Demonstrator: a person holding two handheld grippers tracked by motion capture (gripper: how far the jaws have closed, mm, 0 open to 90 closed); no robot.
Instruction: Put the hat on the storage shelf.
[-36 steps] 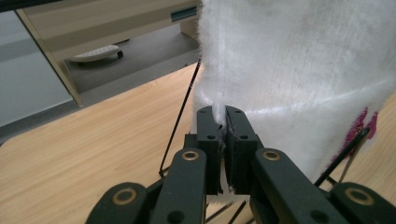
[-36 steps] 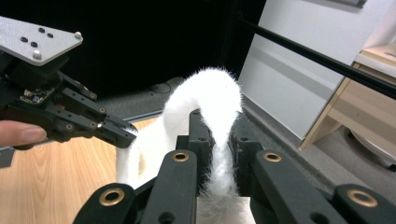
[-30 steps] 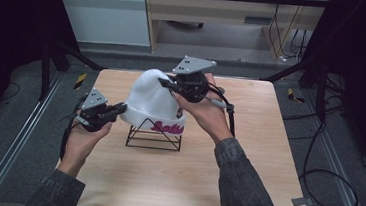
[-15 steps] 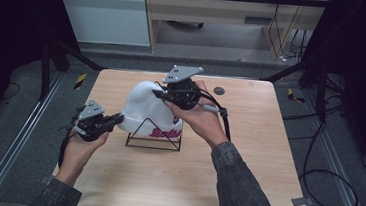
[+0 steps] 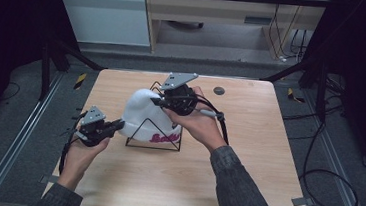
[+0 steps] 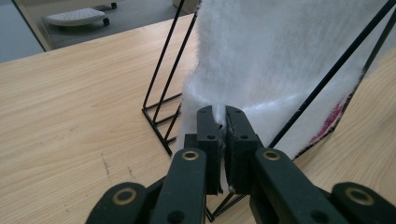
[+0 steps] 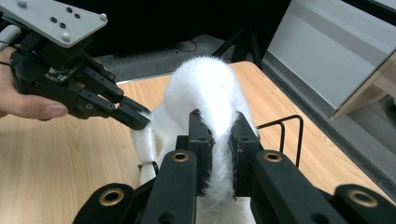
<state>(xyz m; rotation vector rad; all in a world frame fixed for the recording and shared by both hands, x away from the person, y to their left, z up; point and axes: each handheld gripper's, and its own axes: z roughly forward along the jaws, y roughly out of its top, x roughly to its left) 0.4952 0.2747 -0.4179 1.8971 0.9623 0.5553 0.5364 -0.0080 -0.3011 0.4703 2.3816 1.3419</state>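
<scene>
Even overhead light falls on the pale tabletop (image 5: 268, 140), leaving the left and right surroundings almost black. Shadows under the hands are faint. The high view is soft and slightly grainy. In both gripper views the near jaws blur, and far corners bend slightly.

A fluffy white hat (image 5: 145, 116) with pink lettering drapes over a black wire stand (image 5: 154, 136).

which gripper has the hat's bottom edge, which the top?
The left gripper pinches the white hat at its lower edge beside the wire stand. The right gripper clamps the crown.
</scene>
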